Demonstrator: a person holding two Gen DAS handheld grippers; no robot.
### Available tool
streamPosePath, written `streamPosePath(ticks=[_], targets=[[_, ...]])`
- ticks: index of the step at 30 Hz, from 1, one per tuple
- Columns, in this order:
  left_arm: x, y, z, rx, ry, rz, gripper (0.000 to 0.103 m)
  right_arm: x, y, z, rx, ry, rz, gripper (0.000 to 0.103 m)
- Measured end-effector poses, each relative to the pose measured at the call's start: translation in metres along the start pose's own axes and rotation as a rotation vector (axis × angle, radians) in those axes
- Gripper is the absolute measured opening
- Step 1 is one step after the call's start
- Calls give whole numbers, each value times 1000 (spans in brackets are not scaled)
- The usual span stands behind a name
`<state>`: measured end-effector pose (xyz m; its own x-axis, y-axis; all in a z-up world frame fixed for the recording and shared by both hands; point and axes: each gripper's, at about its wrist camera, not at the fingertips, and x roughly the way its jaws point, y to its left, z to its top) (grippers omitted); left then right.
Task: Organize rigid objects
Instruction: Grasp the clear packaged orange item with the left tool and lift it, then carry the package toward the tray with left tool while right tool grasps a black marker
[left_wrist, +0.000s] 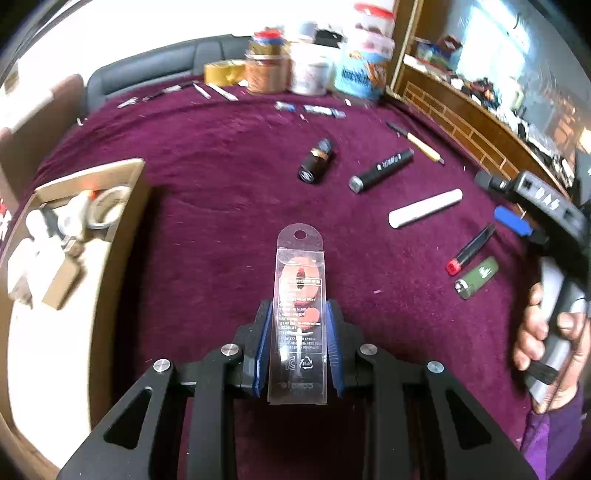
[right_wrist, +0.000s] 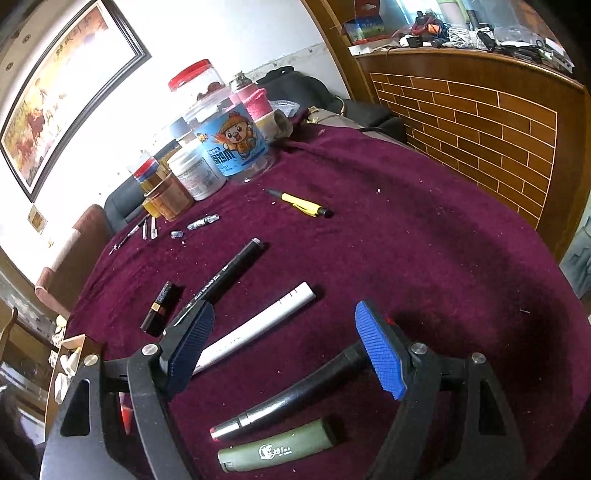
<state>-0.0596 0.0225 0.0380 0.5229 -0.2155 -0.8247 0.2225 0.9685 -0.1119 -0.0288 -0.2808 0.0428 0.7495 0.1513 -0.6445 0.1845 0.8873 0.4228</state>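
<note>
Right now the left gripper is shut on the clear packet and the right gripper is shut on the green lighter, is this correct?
Not quite. The right gripper is open and holds nothing; the green lighter lies on the cloth below it, as the right wrist view shows. The left gripper is indeed shut on the clear packet.

1. Tablecloth (left_wrist: 229, 177): plush maroon cloth, matt.
2. Blister pack (left_wrist: 299, 317): clear glossy plastic.
3. Cardboard box (left_wrist: 122, 236): matt brown card.
4. Green lighter (right_wrist: 277, 448): smooth matt plastic.
</note>
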Motion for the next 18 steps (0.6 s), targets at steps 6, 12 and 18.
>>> streamPosePath(ticks=[6, 12, 18], targets=[[-40, 14, -8, -76, -68, -39, 23, 4, -3, 0, 7, 14, -24, 79], [-64, 29, -15, -108, -100, -62, 23, 7, -4, 1, 31, 37, -27, 79], [-70, 48, -21, -139, -115, -81, 23, 11, 31, 15, -17, 125, 26, 79]])
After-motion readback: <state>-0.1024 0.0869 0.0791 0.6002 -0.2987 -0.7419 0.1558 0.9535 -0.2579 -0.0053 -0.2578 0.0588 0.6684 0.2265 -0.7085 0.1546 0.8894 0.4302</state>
